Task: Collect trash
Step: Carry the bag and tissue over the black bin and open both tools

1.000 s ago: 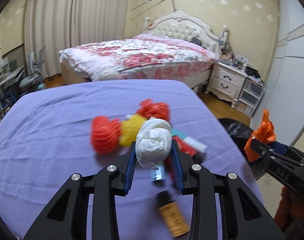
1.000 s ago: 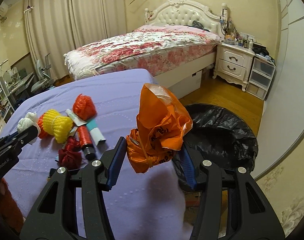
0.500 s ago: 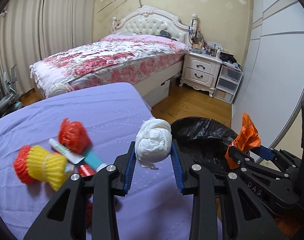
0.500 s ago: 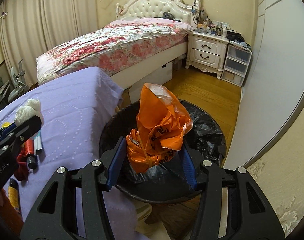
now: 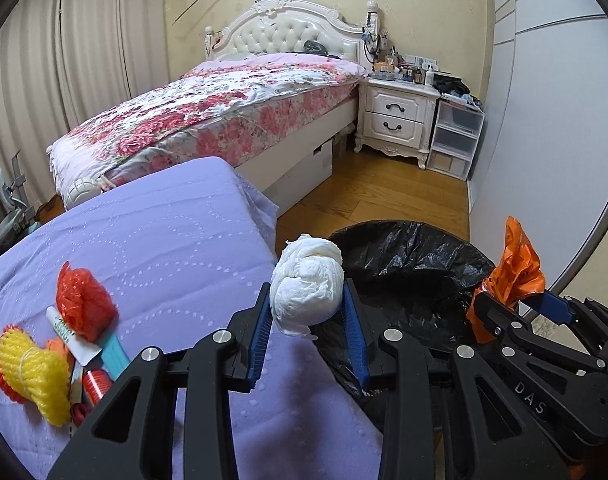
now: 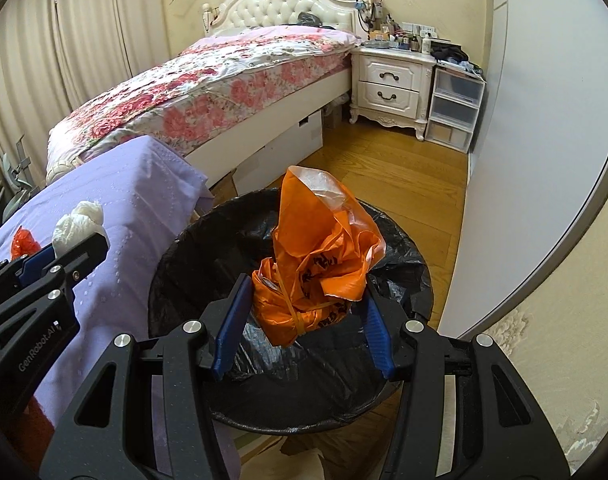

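Observation:
My left gripper (image 5: 307,312) is shut on a crumpled white paper wad (image 5: 307,288), held over the table's right edge beside the black-lined trash bin (image 5: 407,264). My right gripper (image 6: 304,320) is shut on a scrunched orange plastic bag (image 6: 315,268), hanging directly above the bin (image 6: 208,248). The right wrist view also shows the white wad (image 6: 78,226) in the left gripper (image 6: 64,244) at the left. In the left wrist view, the orange bag (image 5: 515,272) appears at the right. Red mesh (image 5: 84,304), yellow mesh (image 5: 36,376), a tube (image 5: 70,334) and a red bottle (image 5: 94,384) lie on the purple tablecloth (image 5: 176,240).
A bed with a floral cover (image 5: 224,104) stands behind the table. A white nightstand (image 5: 395,116) and a plastic drawer unit (image 5: 455,136) are at the back right. A pale wardrobe wall (image 6: 543,120) runs close along the right of the bin. The floor (image 6: 383,160) is wooden.
Both grippers have swung right from the table toward the bin with their loads. The orange bag now hangs over the bin opening, and the white wad has reached the table's edge.

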A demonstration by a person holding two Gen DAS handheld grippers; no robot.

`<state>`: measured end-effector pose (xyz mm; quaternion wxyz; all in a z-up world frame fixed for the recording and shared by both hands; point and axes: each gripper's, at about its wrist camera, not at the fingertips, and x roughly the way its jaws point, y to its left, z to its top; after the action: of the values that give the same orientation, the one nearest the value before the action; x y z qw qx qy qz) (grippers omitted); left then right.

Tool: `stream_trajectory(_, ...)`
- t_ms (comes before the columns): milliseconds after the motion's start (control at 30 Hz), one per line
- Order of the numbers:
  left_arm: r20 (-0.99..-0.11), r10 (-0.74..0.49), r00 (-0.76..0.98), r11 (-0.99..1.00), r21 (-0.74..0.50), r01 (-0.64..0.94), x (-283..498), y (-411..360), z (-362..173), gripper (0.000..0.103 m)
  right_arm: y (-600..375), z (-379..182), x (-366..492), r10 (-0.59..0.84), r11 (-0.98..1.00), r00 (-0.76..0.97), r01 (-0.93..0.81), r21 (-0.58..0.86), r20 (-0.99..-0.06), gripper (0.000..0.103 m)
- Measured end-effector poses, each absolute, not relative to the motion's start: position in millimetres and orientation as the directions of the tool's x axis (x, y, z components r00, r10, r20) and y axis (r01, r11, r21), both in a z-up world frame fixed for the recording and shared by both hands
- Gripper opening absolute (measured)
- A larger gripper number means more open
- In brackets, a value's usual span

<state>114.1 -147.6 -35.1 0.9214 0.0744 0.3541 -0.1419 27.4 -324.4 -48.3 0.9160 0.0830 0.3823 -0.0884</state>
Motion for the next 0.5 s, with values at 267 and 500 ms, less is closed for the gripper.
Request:
stream_trajectory(267,-0.685,-0.196,0.702,0.943,0.066,0.327,121,-162,-42,0.037,-333,-52,34,-0.107,0.964,0.688,0.249,0.095,-0.718,0.052)
stream_trajectory(500,-0.68,-0.19,0.708,0.943,0.075,0.325,122,-163,-42,0.064,-337,-57,38,-0.113,0.96,0.681,0.264,0.098,-0.723,0.055)
